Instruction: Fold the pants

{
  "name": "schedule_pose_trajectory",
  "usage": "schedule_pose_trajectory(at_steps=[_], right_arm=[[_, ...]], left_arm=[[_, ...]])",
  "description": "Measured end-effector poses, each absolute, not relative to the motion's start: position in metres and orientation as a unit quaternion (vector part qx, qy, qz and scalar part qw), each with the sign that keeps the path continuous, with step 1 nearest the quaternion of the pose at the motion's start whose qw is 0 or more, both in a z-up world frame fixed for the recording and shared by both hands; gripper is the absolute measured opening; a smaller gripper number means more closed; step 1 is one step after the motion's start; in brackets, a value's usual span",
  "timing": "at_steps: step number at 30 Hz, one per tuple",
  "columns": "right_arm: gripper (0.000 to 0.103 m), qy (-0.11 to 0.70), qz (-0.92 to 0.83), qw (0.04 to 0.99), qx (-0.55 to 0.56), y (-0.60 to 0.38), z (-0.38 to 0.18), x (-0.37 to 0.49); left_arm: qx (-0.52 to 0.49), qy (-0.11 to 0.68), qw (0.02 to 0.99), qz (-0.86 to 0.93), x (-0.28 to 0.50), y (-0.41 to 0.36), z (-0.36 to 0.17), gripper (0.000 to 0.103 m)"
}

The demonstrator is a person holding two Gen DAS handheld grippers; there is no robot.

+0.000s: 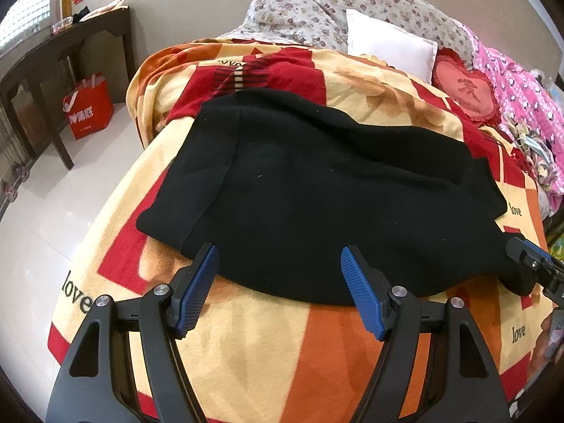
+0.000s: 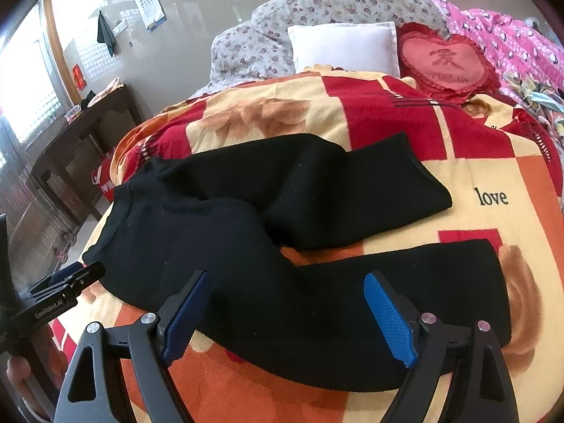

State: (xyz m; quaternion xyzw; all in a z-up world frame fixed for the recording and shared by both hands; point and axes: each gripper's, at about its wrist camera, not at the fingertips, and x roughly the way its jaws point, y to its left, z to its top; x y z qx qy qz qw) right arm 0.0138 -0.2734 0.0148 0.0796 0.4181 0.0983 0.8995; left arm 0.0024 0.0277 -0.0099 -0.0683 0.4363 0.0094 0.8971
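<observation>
Black pants (image 1: pixel 317 194) lie spread flat on a red, orange and cream blanket (image 1: pixel 246 352) on a bed. In the right wrist view the pants (image 2: pixel 246 246) show both legs pointing right, the far leg (image 2: pixel 352 183) and the near leg (image 2: pixel 405 299) apart, waist at the left. My left gripper (image 1: pixel 278 257) is open and empty, hovering over the near edge of the waist end. My right gripper (image 2: pixel 287 282) is open and empty above the near leg. The left gripper also shows in the right wrist view (image 2: pixel 70 275), and the right gripper at the left wrist view's right edge (image 1: pixel 528 257).
A white pillow (image 2: pixel 345 47), a red heart cushion (image 2: pixel 447 61), floral bedding (image 2: pixel 317 7) and a pink quilt (image 2: pixel 511 35) lie at the bed's head. A dark wooden table (image 1: pixel 63 53) and a red bag (image 1: pixel 90 105) stand on the white floor to the left.
</observation>
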Motion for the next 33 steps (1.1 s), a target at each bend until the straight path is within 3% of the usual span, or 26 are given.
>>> schedule_pose_trajectory(at_steps=[33], right_arm=[[0.088, 0.426, 0.112, 0.894, 0.081, -0.261, 0.011, 0.015]], left_arm=[[-0.078, 0.438, 0.895, 0.025, 0.005, 0.032, -0.018, 0.072]])
